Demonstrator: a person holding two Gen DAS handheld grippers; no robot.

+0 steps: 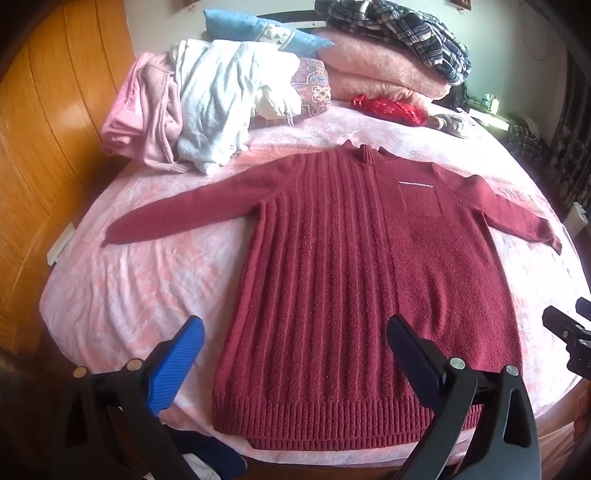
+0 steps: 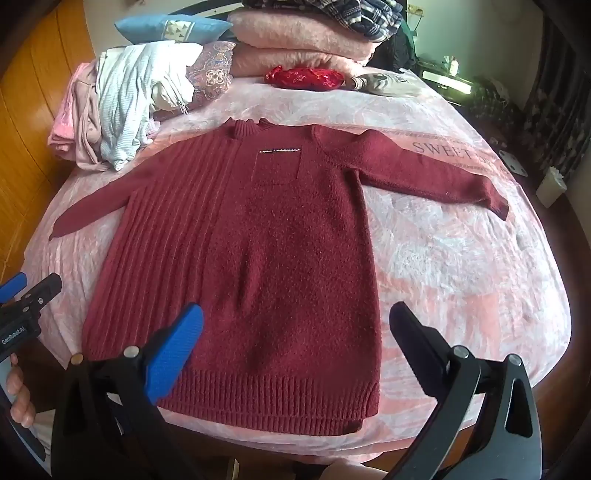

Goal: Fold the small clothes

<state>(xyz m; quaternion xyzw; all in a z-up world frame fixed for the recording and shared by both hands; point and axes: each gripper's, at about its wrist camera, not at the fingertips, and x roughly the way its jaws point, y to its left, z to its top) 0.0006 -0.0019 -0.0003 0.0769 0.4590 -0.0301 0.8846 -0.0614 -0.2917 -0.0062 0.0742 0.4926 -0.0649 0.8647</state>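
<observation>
Sweater [image 1: 354, 266], dark red and knitted, lies spread flat on a bed [image 1: 133, 295] covered in a pink patterned sheet, seen first from the left wrist camera: collar toward the far end, ribbed hem at the near edge, both sleeves stretched out to the sides. The left gripper [image 1: 295, 339] hangs above the hem with its jaws wide apart, its blue finger [image 1: 177, 365] over the sheet just left of the sweater and its black finger [image 1: 417, 354] over the knit; nothing is between them. Behind the sweater sits a heap of pink and white laundry [image 1: 192, 114], a blue cushion [image 1: 258, 33], folded pink blankets [image 1: 376, 70] topped by a plaid garment [image 1: 406, 29], and a small red pouch [image 1: 388, 109]. A wooden wardrobe [image 1: 44, 147] flanks the bed at left. Part of the other tool juts in at the right edge.

From the right wrist camera, the sweater [image 2: 258, 258] shows a chest pocket [image 2: 277, 162] with a pale trim line. The right gripper [image 2: 295, 332] is likewise fully spread and empty, its blue finger [image 2: 177, 354] over the lower hem and its black finger [image 2: 421, 350] over bare sheet to the right of the garment. A person's hand [image 2: 18, 391] holds the left tool at the left edge.
</observation>
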